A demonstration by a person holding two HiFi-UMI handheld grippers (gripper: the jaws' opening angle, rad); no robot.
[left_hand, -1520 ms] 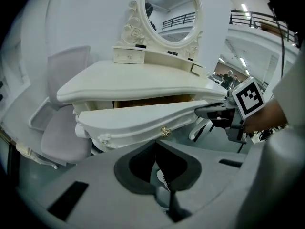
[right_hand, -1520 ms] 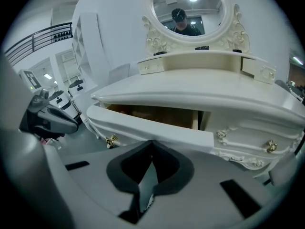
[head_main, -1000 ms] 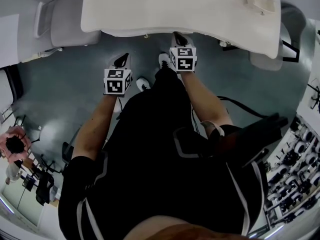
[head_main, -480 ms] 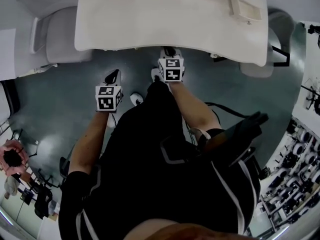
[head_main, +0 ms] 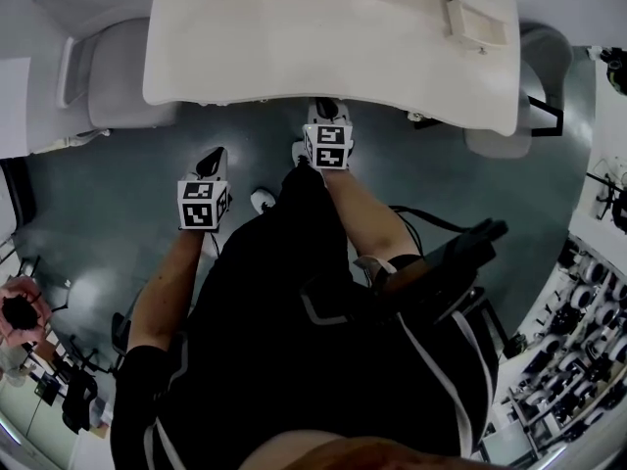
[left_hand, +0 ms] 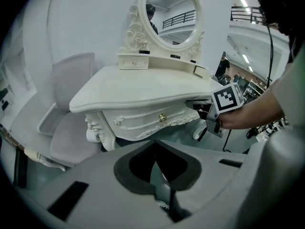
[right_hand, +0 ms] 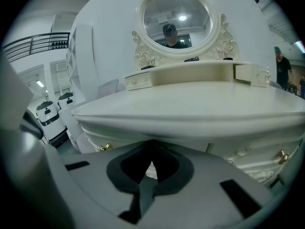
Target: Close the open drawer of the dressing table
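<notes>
Under the front edge of the cream desk (head_main: 333,37), the right tongs (head_main: 328,111) are tucked nose-first against the carved front. Their jaws are pressed together with nothing between them. The left tongs (head_main: 212,157) hang further back from the desk, well apart from it, also closed and empty.

Seen from the left tongs, the drawer front (left_hand: 143,124) with its gold knob (left_hand: 163,118) sits just below the desk top and looks close to flush. No view shows a drawer plainly jutting out, so I cannot tell how far open it is. I judge the push to be nearly finished.

To finish well, the closed tongs should press flat on the drawer front near its middle. The push should run straight towards the back of the desk, slow and even, so the drawer does not skew or slam. The knob and raised carving are best avoided.

Against a second ago, both tongs appear lower and further left in the head view, and more of the desk top shows. The right tongs have kept their nose under the desk edge throughout, while the left has drawn slightly away from the desk.
</notes>
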